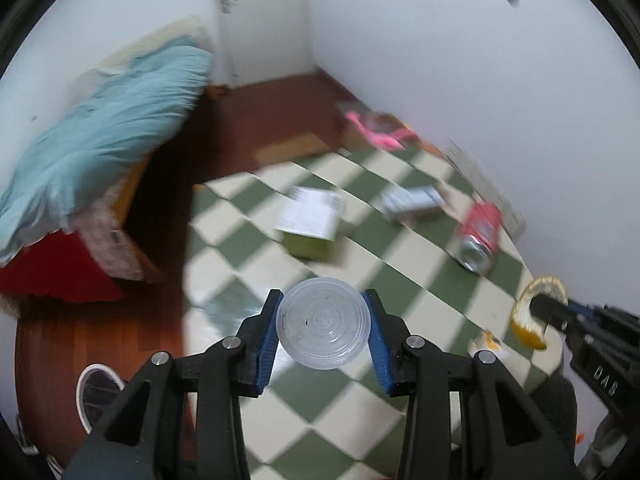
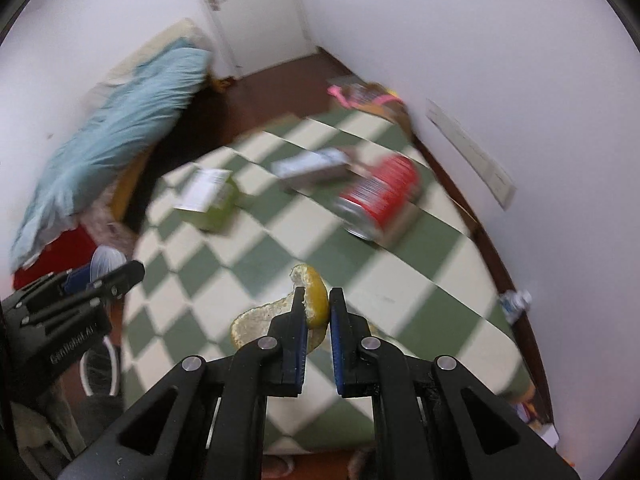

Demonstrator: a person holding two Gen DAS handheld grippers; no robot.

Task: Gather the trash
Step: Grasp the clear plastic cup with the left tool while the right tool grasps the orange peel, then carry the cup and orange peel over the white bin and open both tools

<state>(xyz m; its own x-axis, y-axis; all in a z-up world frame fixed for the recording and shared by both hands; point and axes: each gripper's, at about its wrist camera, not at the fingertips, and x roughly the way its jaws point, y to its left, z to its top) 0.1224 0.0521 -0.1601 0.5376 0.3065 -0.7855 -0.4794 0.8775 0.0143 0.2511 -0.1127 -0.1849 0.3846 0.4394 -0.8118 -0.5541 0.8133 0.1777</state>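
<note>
My left gripper (image 1: pixel 325 318) is shut on a clear plastic cup (image 1: pixel 323 324), seen bottom-on, held above the green-and-cream checkered mat (image 1: pixel 256 240). My right gripper (image 2: pixel 317 304) is shut on a yellow citrus peel (image 2: pixel 315 294), also lifted off the mat; that peel (image 1: pixel 534 312) shows at the right of the left wrist view. On the mat lie a red drink can (image 2: pixel 380 200), a green box with a white label (image 2: pixel 212 200) and a small white-blue carton (image 2: pixel 310 168). The same can (image 1: pixel 478 236) and green box (image 1: pixel 312 224) appear blurred in the left wrist view.
A bed with a light blue blanket (image 1: pixel 100 140) and a red cloth (image 1: pixel 52 268) stands at the left. Pink-strapped items (image 2: pixel 360 96) lie by the wall at the back. A crumpled bottle (image 2: pixel 516 304) lies at the mat's right edge. A shoe (image 1: pixel 96 392) rests on the wooden floor.
</note>
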